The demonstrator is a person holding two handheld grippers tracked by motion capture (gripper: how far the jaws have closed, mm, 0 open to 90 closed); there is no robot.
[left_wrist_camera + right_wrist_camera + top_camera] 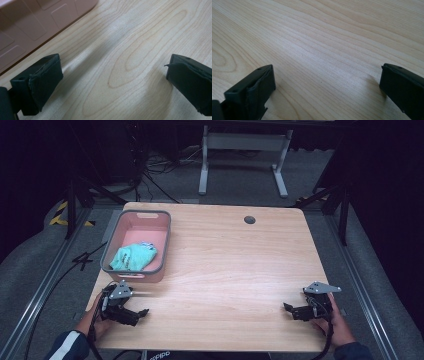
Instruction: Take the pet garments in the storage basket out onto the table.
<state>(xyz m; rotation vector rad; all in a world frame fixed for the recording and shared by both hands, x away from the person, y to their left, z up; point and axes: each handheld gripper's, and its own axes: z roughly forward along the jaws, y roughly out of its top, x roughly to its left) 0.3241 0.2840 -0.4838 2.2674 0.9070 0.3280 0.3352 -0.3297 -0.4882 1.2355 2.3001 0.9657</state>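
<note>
left gripper [142,312]: I see it low at the near left table edge, jaws spread wide, only bare wood between them; the same in its own view [112,75].
right gripper [287,307]: near right edge, I read the jaws wide apart, holding nothing, bare wood in its own view [327,80].
table [230,265]: light wood.
pink bin [111,251]: just beyond my left gripper, its pink wall close [30,22].
teal cloth [133,257]: crumpled inside the bin, front part, apart from both grippers.

Wide-apart jaws over bare table [324,45]
</note>
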